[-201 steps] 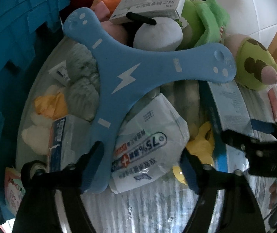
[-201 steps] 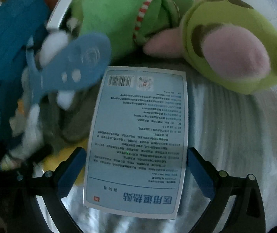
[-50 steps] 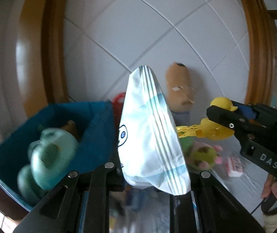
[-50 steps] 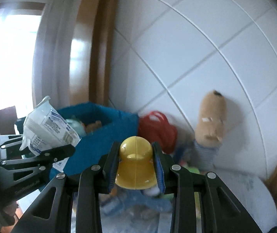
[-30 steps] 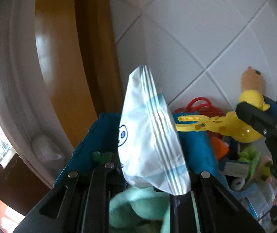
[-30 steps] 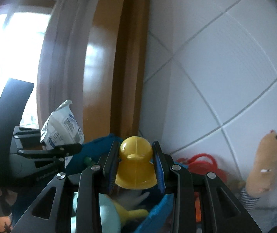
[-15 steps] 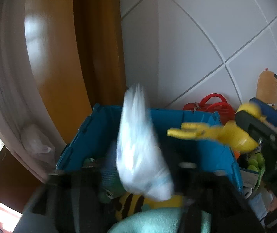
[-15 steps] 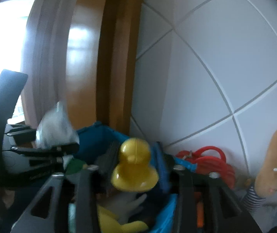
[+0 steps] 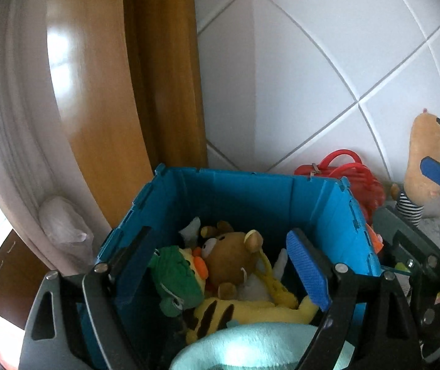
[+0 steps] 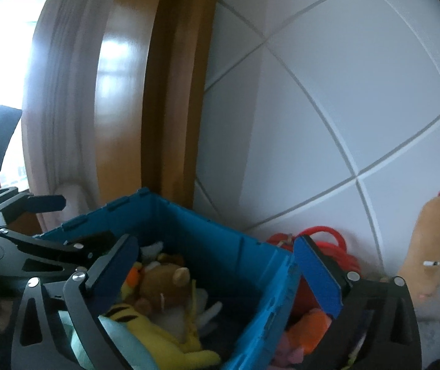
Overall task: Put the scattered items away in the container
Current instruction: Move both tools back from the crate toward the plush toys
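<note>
The white tiled wall and a wooden door frame fill the background behind a blue folding crate, which is the container for this tidy-up. It stands open-topped directly below both pairs of tongs, and it is already well stocked with soft toys: a pale mint plush nearest the camera, a yellow striped tiger plush lying across the middle, a brown bear plush above it, and a green plush against the left side.

The left tongs hang over the crate with their jaws opening and nothing between them; only the toys in the crate show through the gap. The right tongs are likewise opening wide and empty, poised over the crate's near right corner.

Items not yet tidied lie outside the crate on the right: a tan long plush leaning upright on the wall, a red bag with looped handles just beside the crate wall, and an orange plush low beside the crate.

I judge these leftovers light and soft. The plush will squash under the pads, so a pinch across a thick part of the body should hold better than a limb. The bag looks limp and slippery; its stiff handles are probably the surest place to grip.
</note>
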### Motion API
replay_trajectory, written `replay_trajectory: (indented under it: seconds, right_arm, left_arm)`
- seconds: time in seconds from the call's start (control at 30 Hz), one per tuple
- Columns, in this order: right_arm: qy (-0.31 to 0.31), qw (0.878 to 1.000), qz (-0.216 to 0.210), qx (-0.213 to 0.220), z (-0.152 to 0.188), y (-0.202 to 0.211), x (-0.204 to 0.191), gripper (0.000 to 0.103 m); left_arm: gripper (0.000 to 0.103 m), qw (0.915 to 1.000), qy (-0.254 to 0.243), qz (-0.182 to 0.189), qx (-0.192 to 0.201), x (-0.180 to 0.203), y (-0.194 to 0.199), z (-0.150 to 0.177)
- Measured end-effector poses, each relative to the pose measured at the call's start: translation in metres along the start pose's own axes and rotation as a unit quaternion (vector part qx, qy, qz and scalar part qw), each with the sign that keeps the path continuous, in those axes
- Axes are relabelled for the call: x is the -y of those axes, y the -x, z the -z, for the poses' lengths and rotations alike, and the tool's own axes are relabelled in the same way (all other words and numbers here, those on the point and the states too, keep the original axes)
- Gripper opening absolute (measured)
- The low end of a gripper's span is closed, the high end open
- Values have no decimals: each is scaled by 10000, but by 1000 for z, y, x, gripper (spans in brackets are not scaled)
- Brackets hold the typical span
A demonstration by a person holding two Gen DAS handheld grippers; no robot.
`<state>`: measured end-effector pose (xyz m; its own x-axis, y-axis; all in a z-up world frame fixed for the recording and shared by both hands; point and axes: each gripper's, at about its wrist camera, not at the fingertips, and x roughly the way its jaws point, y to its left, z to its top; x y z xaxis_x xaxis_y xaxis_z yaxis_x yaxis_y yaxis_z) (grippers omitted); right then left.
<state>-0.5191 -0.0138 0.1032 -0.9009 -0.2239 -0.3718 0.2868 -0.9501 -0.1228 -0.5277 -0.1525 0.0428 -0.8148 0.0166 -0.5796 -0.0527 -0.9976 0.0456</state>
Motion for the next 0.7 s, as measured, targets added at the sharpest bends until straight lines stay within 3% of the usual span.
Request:
replay_trajectory:
  seconds: [0.3,0.43,0.7]
  right_arm:
    - [-146,9996,93,217,8,72,9,103]
    - [-215,9990,84,394,22,117,15,103]
    - [-282,9968,13,752,84,203,37,103]
  left_arm:
    - [88,9997,-123,-27,232,16,77,10]
    - [95,9990,-177,-74,406,33,122,31]
    - [96,9959,-26,79,900,80,205,98]
